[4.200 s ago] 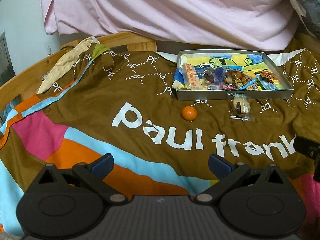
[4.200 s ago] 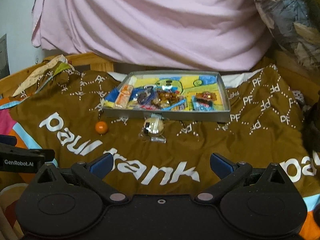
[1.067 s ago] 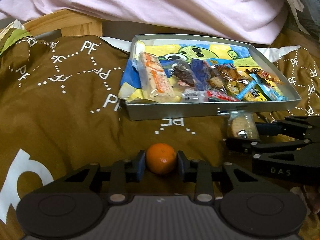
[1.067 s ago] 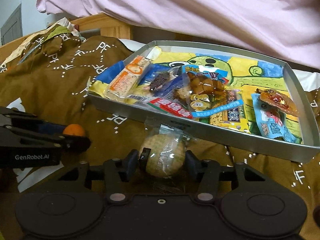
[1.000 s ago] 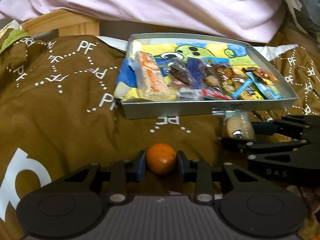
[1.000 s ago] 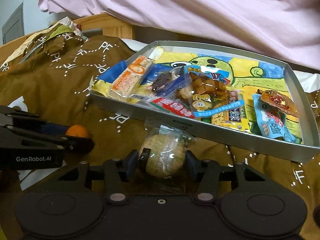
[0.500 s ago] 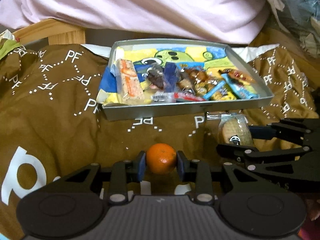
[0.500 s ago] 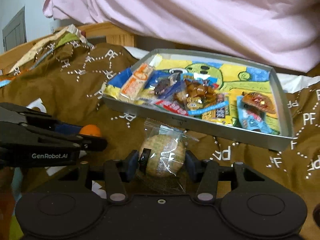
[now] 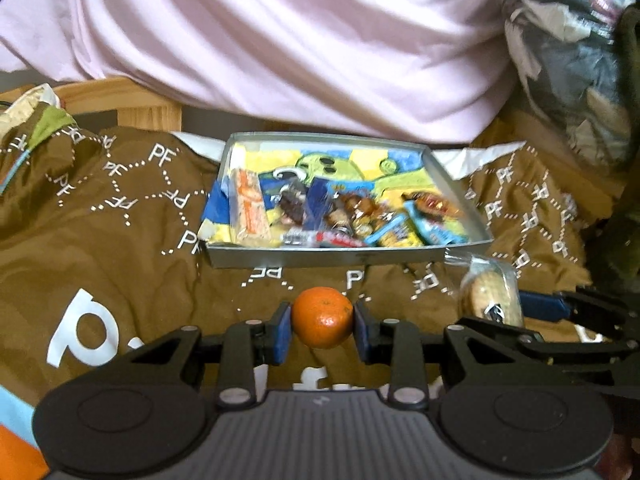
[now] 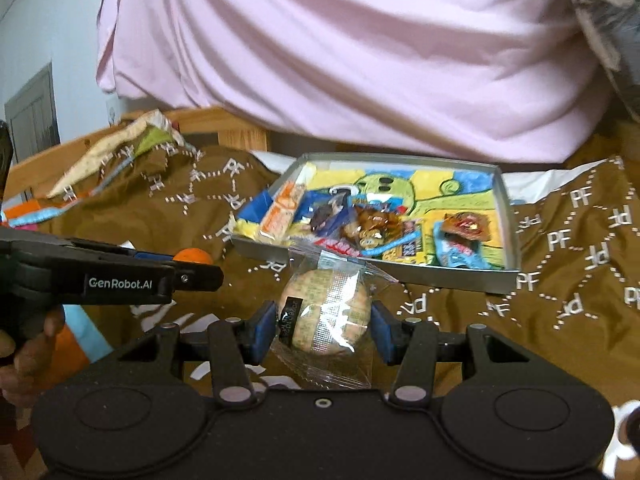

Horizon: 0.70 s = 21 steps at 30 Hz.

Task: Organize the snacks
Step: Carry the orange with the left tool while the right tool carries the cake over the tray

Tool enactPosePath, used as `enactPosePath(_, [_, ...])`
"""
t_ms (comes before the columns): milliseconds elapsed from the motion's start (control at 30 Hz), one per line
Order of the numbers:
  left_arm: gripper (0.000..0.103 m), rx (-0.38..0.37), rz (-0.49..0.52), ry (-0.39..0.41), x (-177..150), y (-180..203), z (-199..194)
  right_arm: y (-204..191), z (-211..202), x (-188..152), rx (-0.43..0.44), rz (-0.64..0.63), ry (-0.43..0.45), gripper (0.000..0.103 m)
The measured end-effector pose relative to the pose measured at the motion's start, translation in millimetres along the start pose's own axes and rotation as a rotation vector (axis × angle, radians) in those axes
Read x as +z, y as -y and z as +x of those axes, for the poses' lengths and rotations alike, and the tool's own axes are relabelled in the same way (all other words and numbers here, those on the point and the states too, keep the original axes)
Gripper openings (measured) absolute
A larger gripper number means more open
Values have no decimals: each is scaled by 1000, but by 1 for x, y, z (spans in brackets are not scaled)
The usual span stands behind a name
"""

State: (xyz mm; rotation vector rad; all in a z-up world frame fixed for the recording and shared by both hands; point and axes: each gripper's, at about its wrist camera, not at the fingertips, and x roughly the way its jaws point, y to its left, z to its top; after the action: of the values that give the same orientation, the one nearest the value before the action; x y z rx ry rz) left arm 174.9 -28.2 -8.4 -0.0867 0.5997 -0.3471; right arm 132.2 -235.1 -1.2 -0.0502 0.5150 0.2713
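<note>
On a bed spread with a brown blanket [image 9: 120, 248] printed "PF", below a pink sheet [image 9: 300, 48], the left claw [image 9: 322, 322] pinches a small orange [image 9: 322, 317] and the right claw [image 10: 324, 320] grips a clear-wrapped round biscuit [image 10: 326, 316], both held above the blanket short of the snack-filled grey tray [image 9: 320, 258].

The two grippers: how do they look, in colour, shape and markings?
Both the left gripper and the right gripper are black, with round disc housings, angular linkage arms and blue finger pads. The left gripper's side carries white "GenRobot.AI" lettering.
</note>
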Motion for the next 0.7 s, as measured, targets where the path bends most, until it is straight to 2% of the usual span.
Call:
enactPosePath(367, [35,-5,34,127,0,28,-51,-4,-57,7,11,19,125,52])
enactPosePath(700, [35,6,23,253,31,33,-58,-1,-57,36,-17,-35,247,52])
